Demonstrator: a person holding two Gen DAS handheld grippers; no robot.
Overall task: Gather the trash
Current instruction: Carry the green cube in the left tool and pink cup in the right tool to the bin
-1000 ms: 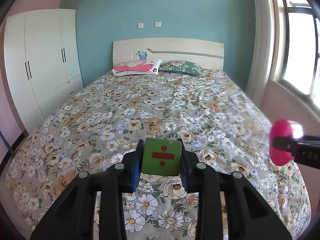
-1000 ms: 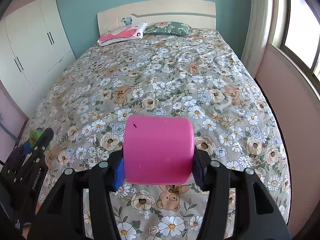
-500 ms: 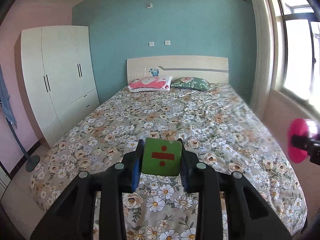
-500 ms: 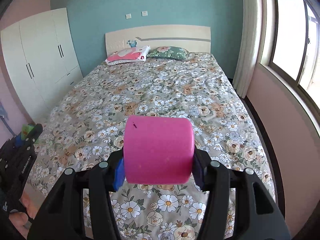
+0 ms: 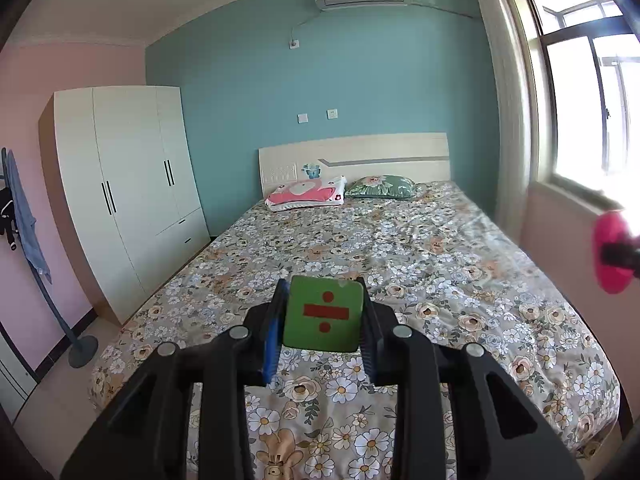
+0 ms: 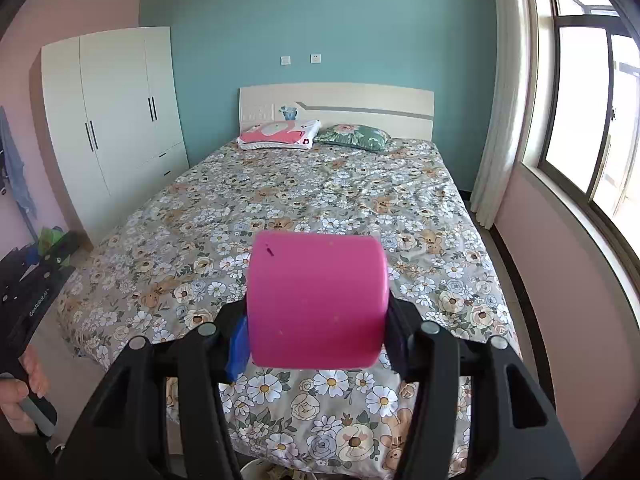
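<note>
Left gripper [image 5: 323, 312]: its two black fingers, lined with blue pads, were pinching a green block [image 5: 323, 313] between them, held up in the air above the foot end of the bed.
Green block: a square face with rounded corners looked back at the left wrist camera, printed with a red division sign; its side edges were pressed against the pads.
Right gripper [image 6: 316, 300]: clamped on a pink cylinder [image 6: 317, 300], one flat end against each finger, the curved side facing the camera.
Pink cylinder: held above the near end of the bed, with a small dark mark near its upper left; in the left wrist view it showed as a pink disc at the far right edge, well apart from the green block.
Bed [image 6: 332, 200]: covered by a floral sheet with small bear prints, stretching away toward a pale headboard [image 6: 360, 106].
Pillows: a pink-and-white pillow [image 6: 280, 134] and a green floral pillow [image 6: 354, 136] lay side by side at the headboard.
Wardrobe [image 5: 132, 184]: white, standing against the wall left of the bed.
Window [image 6: 580, 112]: bright, on the right wall.
Bottom edge, right wrist view: a pale rim, possibly a bin [image 6: 260, 471], peeked out below the bed's foot, too cut off to tell.
</note>
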